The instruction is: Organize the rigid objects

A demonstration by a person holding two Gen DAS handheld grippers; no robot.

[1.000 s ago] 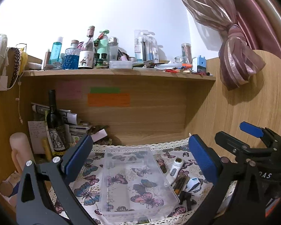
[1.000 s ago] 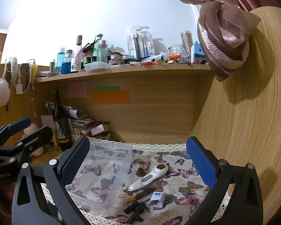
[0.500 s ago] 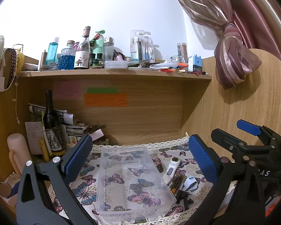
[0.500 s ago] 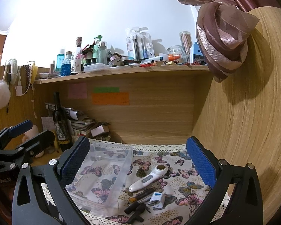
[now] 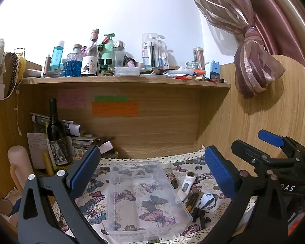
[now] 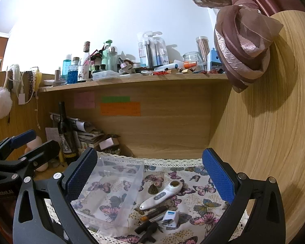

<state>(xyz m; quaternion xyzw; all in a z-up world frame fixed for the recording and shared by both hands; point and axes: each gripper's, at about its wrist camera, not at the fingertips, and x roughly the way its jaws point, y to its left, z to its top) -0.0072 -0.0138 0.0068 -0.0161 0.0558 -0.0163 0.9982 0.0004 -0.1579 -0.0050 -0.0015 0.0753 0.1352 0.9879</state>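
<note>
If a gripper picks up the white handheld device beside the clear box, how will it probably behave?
The white handheld device looks like rigid plastic, so it should probably keep its shape. Its smooth, rounded body may slip between the pads. It lies flat on the butterfly cloth with a wider head, so rolling seems unlikely.

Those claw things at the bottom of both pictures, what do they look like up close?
Each claw, left and right, is a matte black plastic frame with triangular cut-outs and silver screw heads. Its two fingers carry bright blue textured pads. White lettering, partly hidden, marks both bodies. No cables or sleeves show.
</note>
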